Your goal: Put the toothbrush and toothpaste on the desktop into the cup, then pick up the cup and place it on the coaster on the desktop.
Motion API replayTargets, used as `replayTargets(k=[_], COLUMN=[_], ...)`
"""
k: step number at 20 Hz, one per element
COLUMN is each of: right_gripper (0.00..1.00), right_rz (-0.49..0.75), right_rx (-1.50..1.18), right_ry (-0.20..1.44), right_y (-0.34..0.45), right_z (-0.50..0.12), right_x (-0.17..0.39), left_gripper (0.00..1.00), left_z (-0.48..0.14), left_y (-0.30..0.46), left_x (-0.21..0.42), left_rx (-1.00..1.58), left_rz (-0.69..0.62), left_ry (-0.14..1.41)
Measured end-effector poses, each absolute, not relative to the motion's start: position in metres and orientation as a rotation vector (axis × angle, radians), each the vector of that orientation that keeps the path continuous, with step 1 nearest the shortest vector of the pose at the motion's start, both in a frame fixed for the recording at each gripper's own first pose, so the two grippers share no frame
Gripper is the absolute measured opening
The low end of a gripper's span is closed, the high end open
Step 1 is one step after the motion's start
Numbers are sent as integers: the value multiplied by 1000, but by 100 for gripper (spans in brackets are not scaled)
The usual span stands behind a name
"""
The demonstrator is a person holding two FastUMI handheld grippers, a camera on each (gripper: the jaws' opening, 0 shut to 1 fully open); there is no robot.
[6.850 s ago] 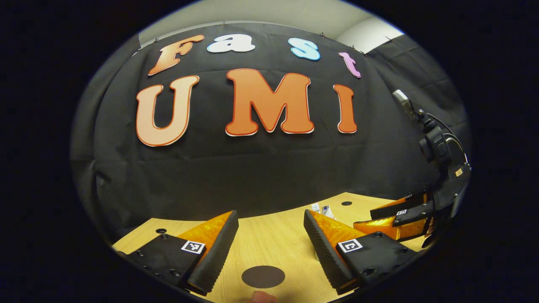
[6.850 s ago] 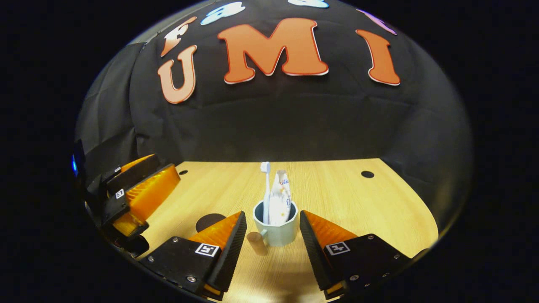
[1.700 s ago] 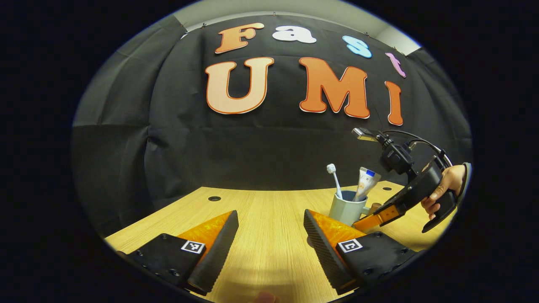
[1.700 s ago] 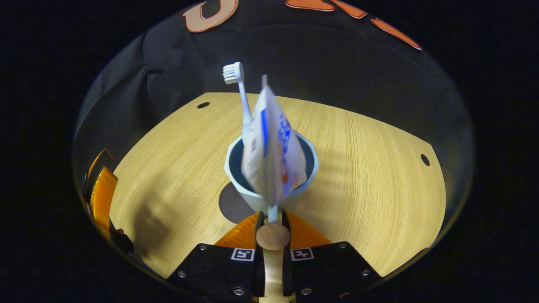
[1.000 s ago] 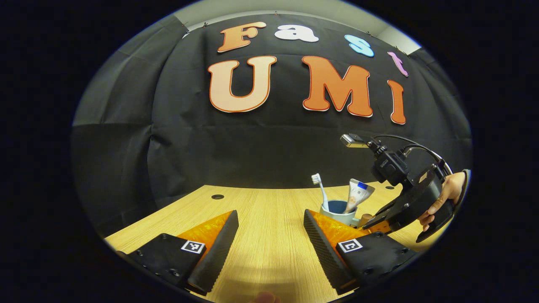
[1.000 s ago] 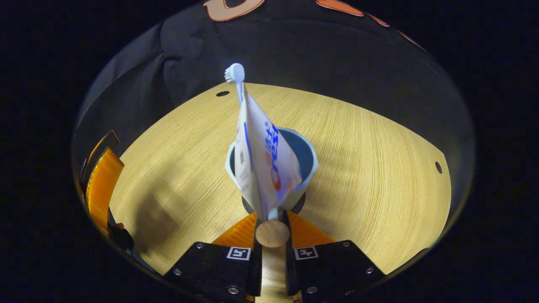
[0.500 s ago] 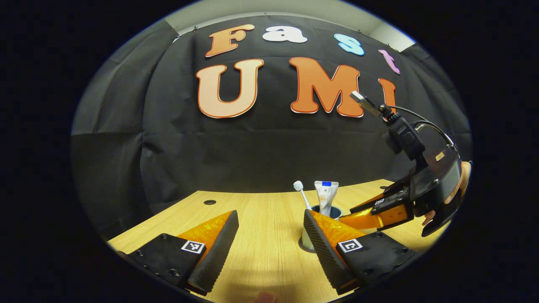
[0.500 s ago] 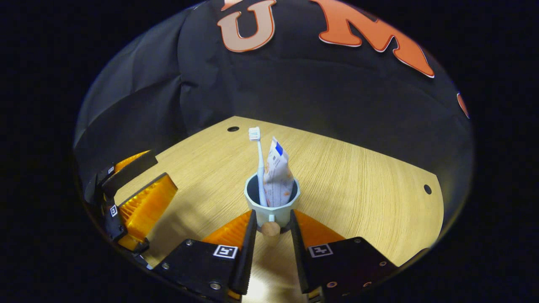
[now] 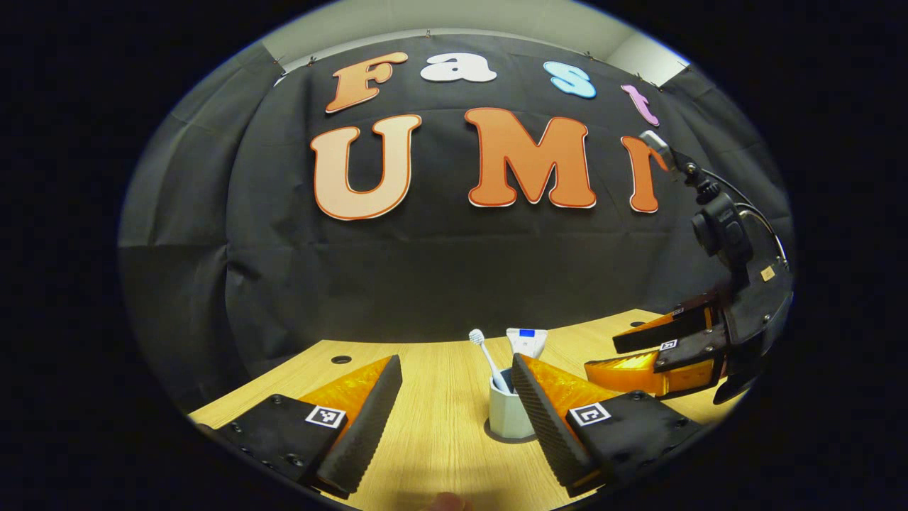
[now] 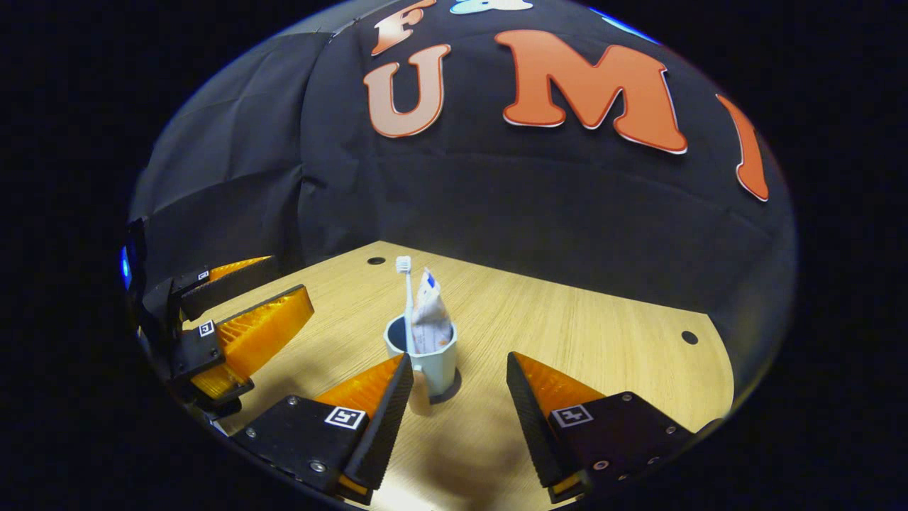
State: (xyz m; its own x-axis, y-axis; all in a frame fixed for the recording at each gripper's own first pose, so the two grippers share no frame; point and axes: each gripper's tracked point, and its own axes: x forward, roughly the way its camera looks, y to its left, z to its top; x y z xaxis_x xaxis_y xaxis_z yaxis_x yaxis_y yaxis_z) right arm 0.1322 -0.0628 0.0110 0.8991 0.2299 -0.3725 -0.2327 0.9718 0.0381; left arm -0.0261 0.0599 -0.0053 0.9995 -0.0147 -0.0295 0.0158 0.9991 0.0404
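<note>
The light wooden desktop (image 10: pixel 567 333) carries everything, with small round holes near its far edge. The pale mint ceramic cup (image 10: pixel 433 365) stands upright on it and serves as the landmark.

In the right gripper view, the right gripper (image 10: pixel 454 415), with black bodies and orange ribbed fingers, hangs just in front of the cup with its jaws spread wide and nothing between them; the cup sits past the inner finger's tip, apart from both pads. The left gripper (image 10: pixel 248 319) shows to the left of the cup, near it but clear of it, its jaws also parted. In the left gripper view, the left gripper (image 9: pixel 454 411) is likewise wide open and empty, and the cup (image 9: pixel 507 411) stands just beyond its right-side finger, partly hidden by it. The right gripper (image 9: pixel 645 355) appears to the right of the cup, raised off the desktop.

Under the cup lies the dark round coaster (image 10: pixel 450 390), showing as a thin dark rim around its base. Inside the cup stand the white toothpaste tube (image 10: pixel 429 323) and, beside it, the white toothbrush (image 10: pixel 406 298), bristles up.
</note>
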Motion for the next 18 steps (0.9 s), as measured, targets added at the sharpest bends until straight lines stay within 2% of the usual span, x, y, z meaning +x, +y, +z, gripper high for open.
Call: replayTargets(k=[1, 2, 3, 5, 6, 9, 10, 13, 18], right_gripper=[81, 77, 82, 82, 83, 82, 82, 83, 82], right_rz=[222, 203, 184, 149, 132, 84, 68, 27, -23], right_rx=[-1, 9, 17, 28, 29, 26, 23, 15, 11], right_ry=[361, 333, 303, 240, 208, 132, 117, 91, 60], right_y=[-70, -77, -86, -98, -105, -126, -132, -148, -169], right_z=[14, 19, 24, 33, 38, 48, 49, 51, 50], right_x=[131, 132, 131, 129, 128, 122, 120, 111, 103], left_gripper=[99, 99, 99, 95, 100, 95, 98, 96, 100], left_z=[-3, 0, 1, 8, 11, 18, 20, 26, 40], left_y=[57, 54, 50, 44, 41, 34, 31, 22, 8], left_x=[-25, -24, -23, -23, -23, -21, -20, -21, -21], left_rx=[41, 39, 37, 40, 41, 32, 30, 25, 15], left_rz=[-19, -23, -27, -33, -34, -37, -38, -43, -53], left_ry=[25, 18, 10, -7, -18, -38, -42, -61, -96])
